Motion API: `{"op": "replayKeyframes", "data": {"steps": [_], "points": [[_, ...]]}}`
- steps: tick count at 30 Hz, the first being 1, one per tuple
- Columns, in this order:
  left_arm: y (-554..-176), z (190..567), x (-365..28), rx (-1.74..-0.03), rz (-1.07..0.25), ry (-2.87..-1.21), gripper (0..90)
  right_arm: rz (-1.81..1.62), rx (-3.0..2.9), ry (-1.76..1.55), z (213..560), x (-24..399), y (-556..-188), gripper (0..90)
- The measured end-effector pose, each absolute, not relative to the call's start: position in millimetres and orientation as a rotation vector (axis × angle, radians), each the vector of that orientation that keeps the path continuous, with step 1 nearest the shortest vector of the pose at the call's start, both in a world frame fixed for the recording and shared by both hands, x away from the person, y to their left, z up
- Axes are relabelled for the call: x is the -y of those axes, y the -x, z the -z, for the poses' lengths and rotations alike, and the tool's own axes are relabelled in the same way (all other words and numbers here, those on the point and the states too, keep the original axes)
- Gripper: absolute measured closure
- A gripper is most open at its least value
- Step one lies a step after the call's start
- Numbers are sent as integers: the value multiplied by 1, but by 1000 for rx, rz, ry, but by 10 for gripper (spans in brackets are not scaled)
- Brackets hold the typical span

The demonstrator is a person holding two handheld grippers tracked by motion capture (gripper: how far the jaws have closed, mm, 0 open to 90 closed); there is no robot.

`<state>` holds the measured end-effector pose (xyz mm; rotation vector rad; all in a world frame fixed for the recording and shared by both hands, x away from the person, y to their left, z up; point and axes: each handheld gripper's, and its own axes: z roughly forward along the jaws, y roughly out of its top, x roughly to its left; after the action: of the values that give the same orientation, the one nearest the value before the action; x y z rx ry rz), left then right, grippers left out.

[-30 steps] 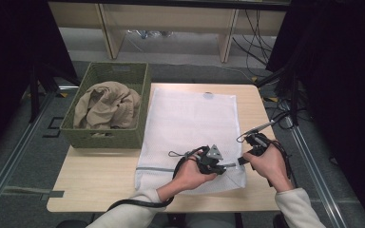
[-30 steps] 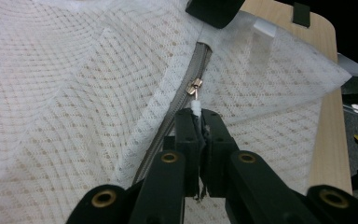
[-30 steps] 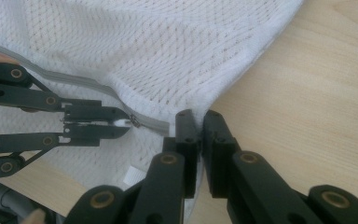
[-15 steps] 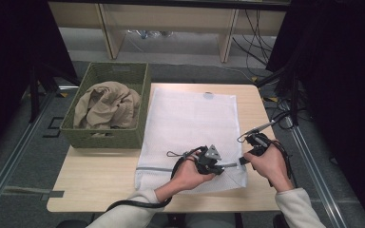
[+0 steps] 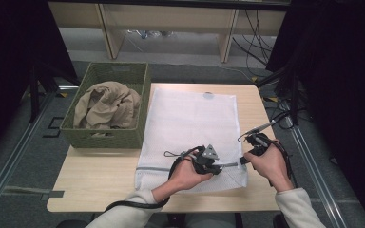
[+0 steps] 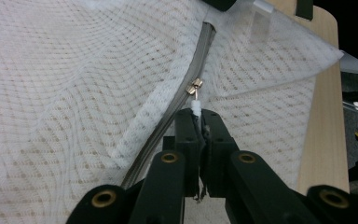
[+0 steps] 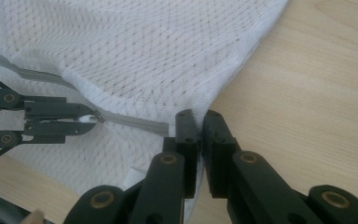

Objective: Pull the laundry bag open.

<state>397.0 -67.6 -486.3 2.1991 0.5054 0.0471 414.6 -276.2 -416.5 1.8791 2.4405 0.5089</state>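
High view: white mesh laundry bag lies flat at table centre, basket at 9 o'clock. Left gripper view: left gripper clenched on the zipper pull; draw steadily along the grey zipper. Right gripper view: right gripper apparently pinches the bag's edge; keep it taut
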Motion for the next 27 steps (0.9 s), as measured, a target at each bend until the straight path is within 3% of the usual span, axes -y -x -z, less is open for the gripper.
{"op": "replayKeyframes", "data": {"steps": [27], "points": [[-397, 486, 51, -532, -58, -2214, 867, -525, -2440, -1819, 420, 283, -418, 866]]}}
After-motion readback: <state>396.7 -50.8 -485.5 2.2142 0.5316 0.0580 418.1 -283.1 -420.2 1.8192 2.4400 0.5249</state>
